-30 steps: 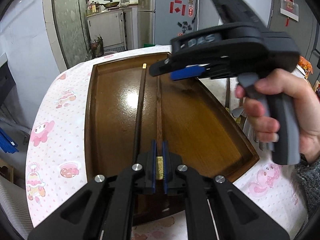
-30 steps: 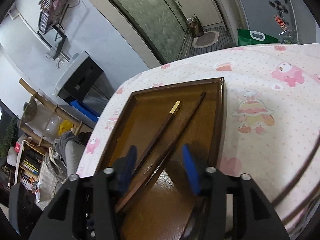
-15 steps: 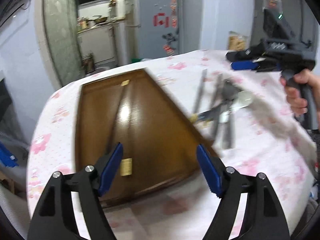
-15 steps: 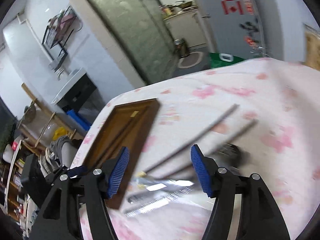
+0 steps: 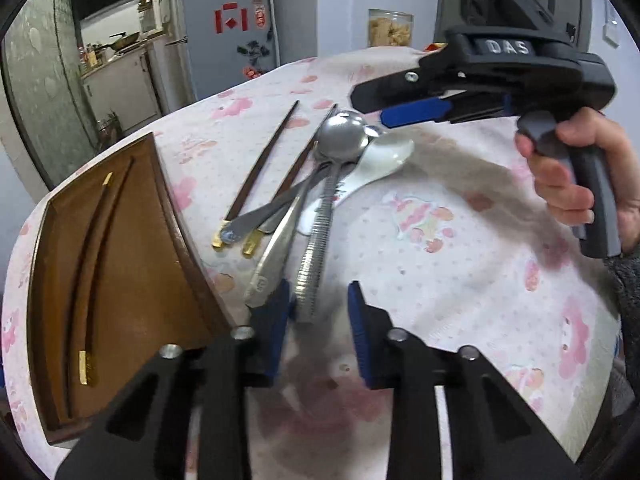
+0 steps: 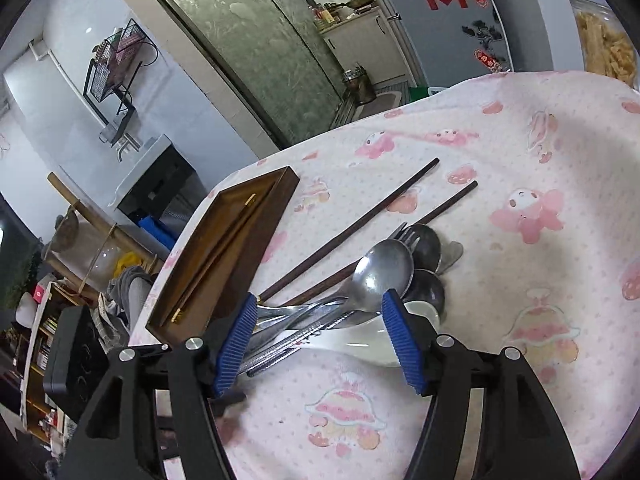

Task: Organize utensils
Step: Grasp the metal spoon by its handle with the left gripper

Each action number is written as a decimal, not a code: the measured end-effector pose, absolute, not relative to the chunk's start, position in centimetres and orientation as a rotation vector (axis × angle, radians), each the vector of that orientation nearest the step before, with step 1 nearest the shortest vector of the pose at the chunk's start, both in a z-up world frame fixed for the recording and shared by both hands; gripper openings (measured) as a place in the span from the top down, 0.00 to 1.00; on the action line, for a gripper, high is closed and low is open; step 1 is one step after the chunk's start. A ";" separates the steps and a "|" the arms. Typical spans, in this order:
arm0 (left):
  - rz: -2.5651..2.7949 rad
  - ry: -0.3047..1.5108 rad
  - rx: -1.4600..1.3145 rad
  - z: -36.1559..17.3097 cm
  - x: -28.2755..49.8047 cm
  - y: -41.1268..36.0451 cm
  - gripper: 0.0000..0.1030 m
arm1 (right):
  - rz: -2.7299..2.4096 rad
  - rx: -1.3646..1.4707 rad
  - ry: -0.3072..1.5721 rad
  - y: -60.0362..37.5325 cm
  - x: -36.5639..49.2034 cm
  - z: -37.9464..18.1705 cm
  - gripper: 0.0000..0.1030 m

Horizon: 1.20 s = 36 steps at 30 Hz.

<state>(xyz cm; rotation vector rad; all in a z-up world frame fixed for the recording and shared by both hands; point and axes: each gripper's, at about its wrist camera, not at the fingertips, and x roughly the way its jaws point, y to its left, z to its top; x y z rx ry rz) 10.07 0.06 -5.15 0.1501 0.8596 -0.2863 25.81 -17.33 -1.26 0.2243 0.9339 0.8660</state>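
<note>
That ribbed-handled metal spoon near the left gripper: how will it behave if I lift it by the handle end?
The ribbed-handled spoon looks like stiff metal, so it probably won't flex. Its ribs should help the left gripper, whose jaws are closing around the handle end. Its bowl lies among other spoons and over the white ceramic spoon, so lifting may drag them.

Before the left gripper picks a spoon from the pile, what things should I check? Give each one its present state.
1. The left gripper is at the handle end of the ribbed-handle spoon: ok.
2. Its jaws are closing with only that handle between them, the pads not yet pressing: ok.
3. The spoon is free of its neighbours: not ok, it lies across the white spoon and against the other metal spoon.
4. The right gripper stands open over the pile, holding nothing: ok.
5. The tray has bare floor beside its chopsticks: ok.
</note>
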 end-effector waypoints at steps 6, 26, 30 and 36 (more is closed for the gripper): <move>-0.279 0.875 0.148 -5.2 10.8 0.1 0.85 | 0.841 0.276 0.954 -18.1 27.0 -1.9 0.36; -0.324 0.844 -0.083 -3.8 11.0 2.0 0.88 | 0.782 0.319 1.043 -16.0 30.4 -3.2 0.70; -0.330 0.844 -0.125 -3.8 10.9 2.9 0.88 | 0.775 0.318 1.048 -15.9 30.3 -3.1 0.70; -0.362 0.839 -0.174 -3.9 10.8 3.5 0.88 | 0.774 0.322 1.074 -14.9 30.8 -3.8 0.70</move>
